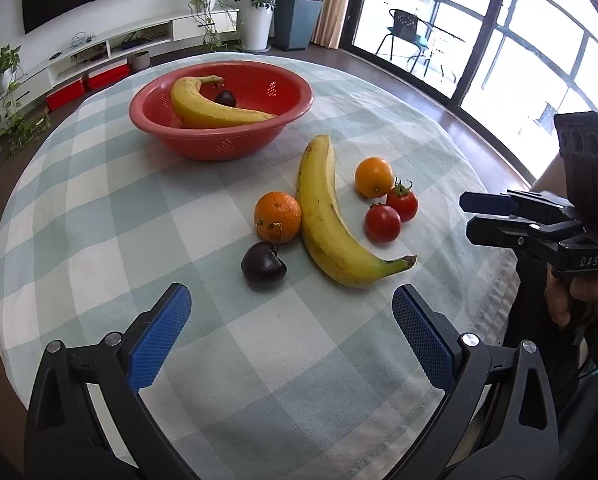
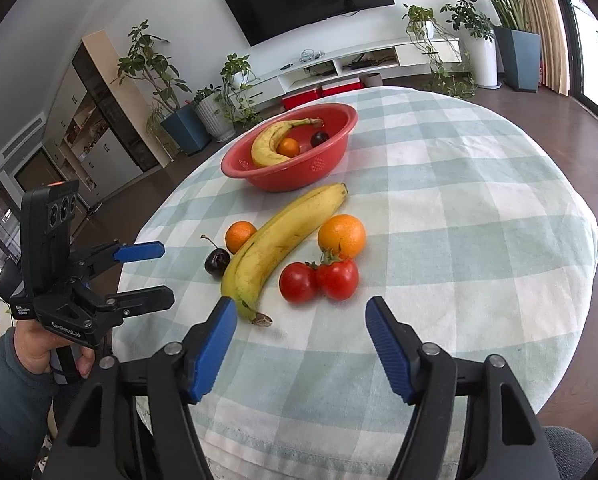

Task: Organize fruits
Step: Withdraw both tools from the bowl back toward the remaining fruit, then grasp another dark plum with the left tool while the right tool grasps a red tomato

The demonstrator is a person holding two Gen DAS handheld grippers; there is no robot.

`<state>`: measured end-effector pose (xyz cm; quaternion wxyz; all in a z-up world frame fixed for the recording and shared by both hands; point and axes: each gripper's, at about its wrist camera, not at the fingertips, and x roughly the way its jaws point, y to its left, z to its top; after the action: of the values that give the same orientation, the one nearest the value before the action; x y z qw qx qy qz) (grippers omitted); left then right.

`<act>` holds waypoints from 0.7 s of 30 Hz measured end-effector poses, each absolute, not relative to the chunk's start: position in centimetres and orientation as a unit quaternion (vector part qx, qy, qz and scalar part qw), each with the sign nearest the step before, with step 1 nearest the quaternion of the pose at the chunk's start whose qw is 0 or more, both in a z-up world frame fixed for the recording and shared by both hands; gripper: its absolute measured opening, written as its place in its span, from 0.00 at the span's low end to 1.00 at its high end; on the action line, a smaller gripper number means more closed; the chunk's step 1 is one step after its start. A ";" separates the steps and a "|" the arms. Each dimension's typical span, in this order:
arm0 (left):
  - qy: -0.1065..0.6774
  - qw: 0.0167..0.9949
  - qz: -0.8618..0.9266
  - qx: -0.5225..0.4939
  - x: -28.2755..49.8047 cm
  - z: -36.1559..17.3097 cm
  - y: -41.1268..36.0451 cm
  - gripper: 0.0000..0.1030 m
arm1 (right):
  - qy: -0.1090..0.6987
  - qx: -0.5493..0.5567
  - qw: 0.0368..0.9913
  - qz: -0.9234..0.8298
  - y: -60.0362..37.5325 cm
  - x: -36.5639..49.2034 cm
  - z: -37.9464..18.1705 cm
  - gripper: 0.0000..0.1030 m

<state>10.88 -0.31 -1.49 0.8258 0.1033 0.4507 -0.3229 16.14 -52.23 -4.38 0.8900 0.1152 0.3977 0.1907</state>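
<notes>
A red bowl [image 1: 161,120] [image 2: 239,168] at the far side of the table holds a banana [image 1: 203,110], a dark cherry [image 1: 225,98] and a small orange [image 2: 289,147]. On the cloth lie a banana [image 1: 323,216] [image 2: 275,244], two oranges [image 1: 277,217] [image 1: 374,177], two tomatoes [image 1: 383,223] [image 1: 403,202] and a dark cherry [image 1: 263,265] [image 2: 217,263]. My left gripper [image 1: 291,304] [image 2: 159,274] is open and empty, just short of the cherry. My right gripper [image 2: 301,316] [image 1: 465,214] is open and empty, just short of the tomatoes [image 2: 319,280].
The round table wears a green and white checked cloth [image 1: 259,360] whose edge [image 2: 259,448] is close below me. Beyond the table are a TV stand [image 2: 339,68], potted plants [image 2: 515,56] and a glass door [image 1: 459,20].
</notes>
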 end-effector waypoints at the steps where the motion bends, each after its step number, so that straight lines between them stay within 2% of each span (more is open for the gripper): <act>1: 0.451 0.823 -0.325 0.115 10.9 -1.7 -0.5 0.98 | 0.401 0.115 0.889 0.190 -52.1 16.1 -4.6 0.61; 5: 0.462 0.807 -0.336 0.148 11.9 -2.4 -1.2 0.79 | 0.407 0.110 0.886 0.191 -52.0 16.0 -4.9 0.56; 11: 0.470 0.795 -0.343 0.173 13.6 -3.1 -1.7 0.78 | 0.413 0.107 0.884 0.192 -51.7 16.2 -5.2 0.55; 14: 0.480 0.782 -0.350 0.186 14.2 -3.9 -2.1 0.65 | 0.415 0.106 0.883 0.193 -51.7 16.3 -5.3 0.55; 21: 0.491 0.771 -0.356 0.196 15.4 -4.8 -2.4 0.59 | 0.420 0.107 0.880 0.194 -51.6 16.4 -5.5 0.55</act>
<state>15.42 -2.38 -4.83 0.7707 0.1963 0.4905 -0.3561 16.40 -51.62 -5.52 0.8802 0.1072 0.4197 0.1938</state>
